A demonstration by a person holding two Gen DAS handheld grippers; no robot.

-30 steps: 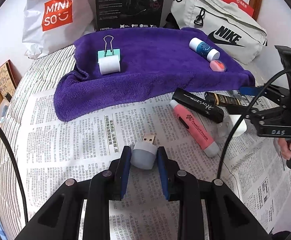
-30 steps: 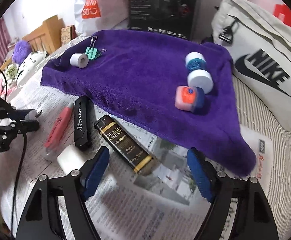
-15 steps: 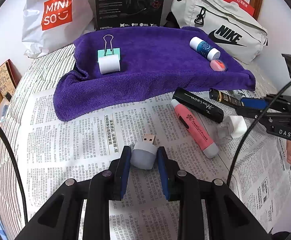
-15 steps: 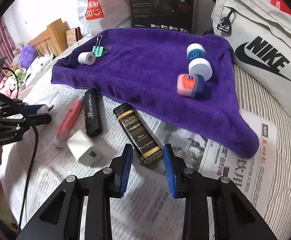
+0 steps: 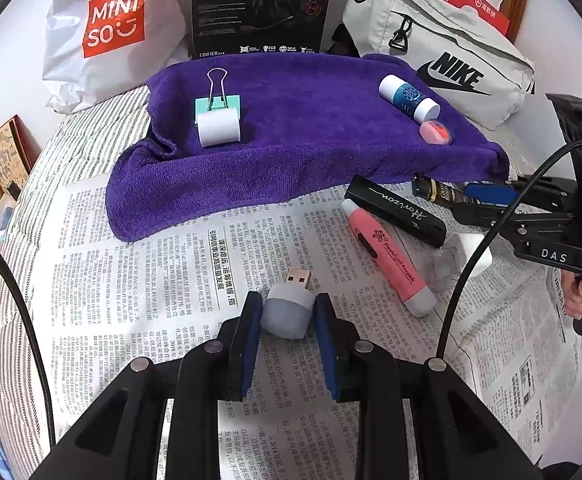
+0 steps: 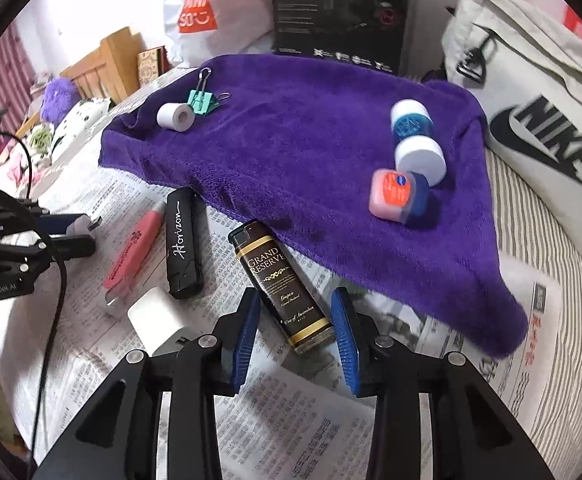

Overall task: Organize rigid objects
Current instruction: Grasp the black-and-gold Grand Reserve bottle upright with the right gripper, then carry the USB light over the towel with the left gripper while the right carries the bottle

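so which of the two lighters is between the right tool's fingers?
The brown Grand Reserve lighter, gold-banded, sits between the right tool fingers. The black Horizon lighter lies apart, further left.

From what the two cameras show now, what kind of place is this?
Probably a bedroom at home: the work surface looks like a bed with a striped sheet under newspaper, a wooden headboard and plush toys stand behind, and shopping bags lean on the wall.

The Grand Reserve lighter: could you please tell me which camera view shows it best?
The right wrist view: the Grand Reserve lighter lies whole between the right tongs, label readable, jaws apart. In the left wrist view only its top end shows beside the purple towel; the right tongs hide the rest.
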